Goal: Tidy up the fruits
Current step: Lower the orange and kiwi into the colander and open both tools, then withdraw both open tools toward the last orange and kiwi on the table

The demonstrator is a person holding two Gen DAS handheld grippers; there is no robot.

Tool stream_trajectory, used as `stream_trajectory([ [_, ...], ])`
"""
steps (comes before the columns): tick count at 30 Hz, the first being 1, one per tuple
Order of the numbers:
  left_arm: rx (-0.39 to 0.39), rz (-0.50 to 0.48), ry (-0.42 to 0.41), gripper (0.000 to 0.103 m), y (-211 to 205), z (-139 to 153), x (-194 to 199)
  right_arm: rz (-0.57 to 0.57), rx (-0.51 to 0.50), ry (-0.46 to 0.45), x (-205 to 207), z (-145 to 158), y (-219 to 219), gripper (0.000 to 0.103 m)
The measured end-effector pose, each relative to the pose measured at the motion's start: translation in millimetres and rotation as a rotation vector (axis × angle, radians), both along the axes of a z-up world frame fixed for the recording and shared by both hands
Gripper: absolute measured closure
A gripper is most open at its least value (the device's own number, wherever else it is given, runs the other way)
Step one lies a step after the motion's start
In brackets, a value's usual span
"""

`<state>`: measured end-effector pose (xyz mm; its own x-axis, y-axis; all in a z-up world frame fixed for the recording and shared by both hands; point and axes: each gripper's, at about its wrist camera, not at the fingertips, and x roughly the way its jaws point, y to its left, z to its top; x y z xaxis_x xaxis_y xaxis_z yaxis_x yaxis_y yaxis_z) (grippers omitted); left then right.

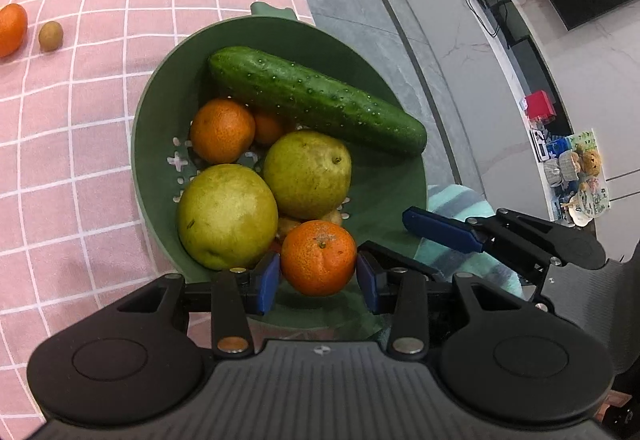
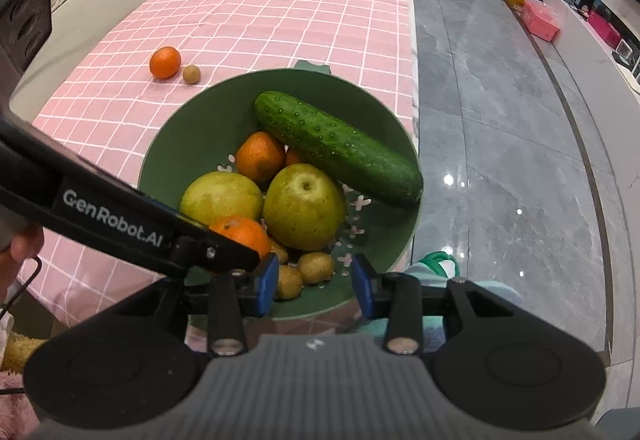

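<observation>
The left tongs [image 1: 316,280] bracket a mandarin [image 1: 318,257] at the near rim of the green bowl [image 1: 160,112]; the blue pads sit just beside its flanks with a sliver of gap, so whether they clamp it I cannot tell. The right tongs [image 2: 314,282] stand apart with nothing between them, over the bowl's near edge above small brown fruits [image 2: 316,267]. Past these, inside the bowl, lie two pears [image 1: 227,216] side by side, then two more mandarins [image 1: 222,130], and behind them a cucumber [image 1: 316,100] slanted across the far side. Farther out on the pink checked bench [image 2: 260,8], well apart from the bowl, a loose mandarin [image 2: 165,62] rests just beside a small brown fruit [image 2: 191,74].
</observation>
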<state>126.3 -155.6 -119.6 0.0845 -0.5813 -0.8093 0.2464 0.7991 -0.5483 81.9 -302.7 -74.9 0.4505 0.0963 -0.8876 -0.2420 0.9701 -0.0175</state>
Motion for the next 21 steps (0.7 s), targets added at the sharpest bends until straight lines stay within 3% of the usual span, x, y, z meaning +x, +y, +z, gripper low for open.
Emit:
stream_trajectory([
  [12,-0.025,-0.005,0.025,0.050,3,1,1,-0.007,0.001,-0.012,-3,2,-1,0.066],
  [18,-0.007,-0.012,-0.057,0.050,13,24,-1,-0.010,-0.008,-0.041,-4,10,3,0.065],
  [21,0.030,0.002,-0.128,0.050,22,40,-4,-0.022,-0.001,-0.062,-4,16,6,0.057],
])
